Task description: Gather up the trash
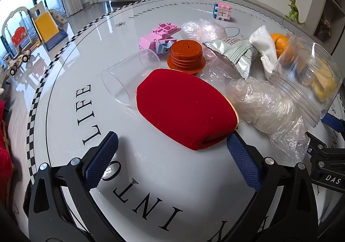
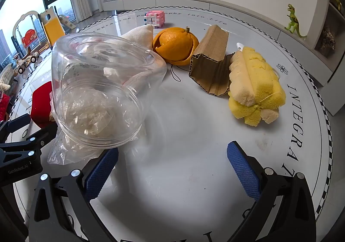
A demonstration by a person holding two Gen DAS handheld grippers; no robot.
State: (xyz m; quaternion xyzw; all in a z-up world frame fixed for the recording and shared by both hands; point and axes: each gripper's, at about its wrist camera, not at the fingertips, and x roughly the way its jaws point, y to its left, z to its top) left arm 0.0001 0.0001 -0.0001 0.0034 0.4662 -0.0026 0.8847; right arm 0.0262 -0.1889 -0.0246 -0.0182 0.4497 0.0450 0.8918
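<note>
My left gripper (image 1: 172, 155) stands open just short of a red velvet pouch (image 1: 183, 108), its right pad near the pouch's corner. Behind the pouch lie an orange ribbed lid (image 1: 186, 56), a clear cup (image 1: 127, 78) on its side, a silver snack wrapper (image 1: 235, 54) and crumpled plastic film (image 1: 265, 108). A big clear jar (image 2: 101, 89) lies tipped over the film. My right gripper (image 2: 172, 168) is open over bare table, its left pad close to the jar's mouth. Orange peel (image 2: 174, 46), corrugated cardboard (image 2: 211, 63) and a yellow sponge (image 2: 256, 84) lie beyond.
Pink and blue toy blocks (image 1: 159, 37) and a block cube (image 1: 222, 10) sit farther back on the round white table (image 2: 185, 155). A white cloth (image 1: 265, 50) lies by the orange. A green dinosaur (image 2: 293, 22) stands on a shelf at the right. The left gripper's frame (image 2: 19, 149) shows at the left edge.
</note>
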